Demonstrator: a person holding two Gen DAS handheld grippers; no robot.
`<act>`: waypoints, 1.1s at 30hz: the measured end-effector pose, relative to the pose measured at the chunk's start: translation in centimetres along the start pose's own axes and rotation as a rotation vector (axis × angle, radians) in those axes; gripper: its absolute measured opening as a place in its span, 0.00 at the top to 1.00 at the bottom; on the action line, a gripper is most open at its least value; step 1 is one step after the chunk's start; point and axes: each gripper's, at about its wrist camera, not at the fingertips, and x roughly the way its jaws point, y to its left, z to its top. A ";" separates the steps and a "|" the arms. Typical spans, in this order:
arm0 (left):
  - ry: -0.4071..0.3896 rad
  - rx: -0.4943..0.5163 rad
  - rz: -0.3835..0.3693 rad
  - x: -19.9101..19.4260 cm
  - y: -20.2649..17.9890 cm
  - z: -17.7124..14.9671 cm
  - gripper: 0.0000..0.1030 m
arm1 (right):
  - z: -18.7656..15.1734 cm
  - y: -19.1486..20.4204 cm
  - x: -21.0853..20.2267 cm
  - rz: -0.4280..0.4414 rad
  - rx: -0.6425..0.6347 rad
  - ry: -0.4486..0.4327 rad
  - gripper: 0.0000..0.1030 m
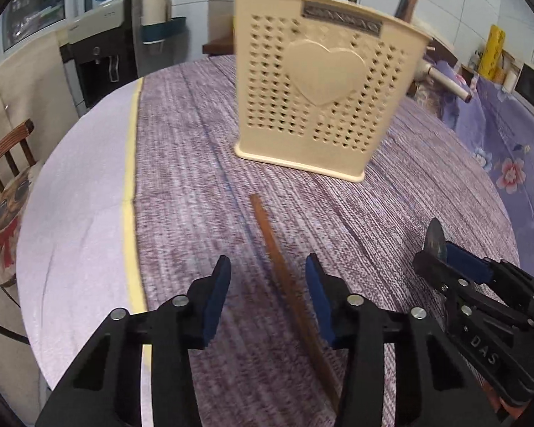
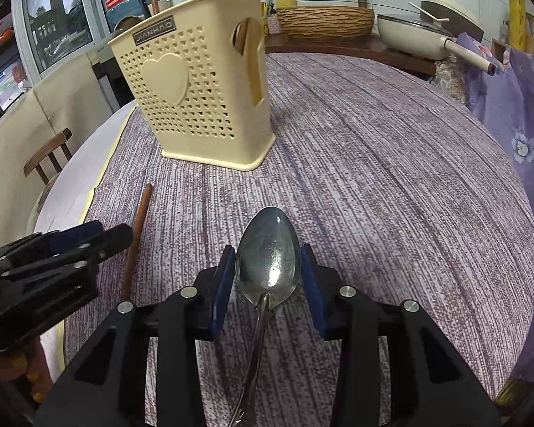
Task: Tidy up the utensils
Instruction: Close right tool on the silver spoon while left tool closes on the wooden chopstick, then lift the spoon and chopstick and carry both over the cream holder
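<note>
A cream perforated utensil holder with a heart on its face stands upright on the purple table; it also shows in the right wrist view. A brown chopstick lies flat between the open fingers of my left gripper, untouched; it also shows in the right wrist view. A metal spoon lies bowl forward between the pads of my right gripper, which look nearly touching its sides. The right gripper shows in the left wrist view with the spoon bowl.
The round table has a purple cloth and a pale bare strip at left. A wooden chair stands at the left edge. A pan and a woven basket stand on a shelf behind.
</note>
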 end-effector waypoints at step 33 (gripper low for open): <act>-0.059 -0.054 0.071 -0.1 0.2 2.1 0.93 | 0.8 -0.6 -1.7 0.120 -0.004 -0.082 0.63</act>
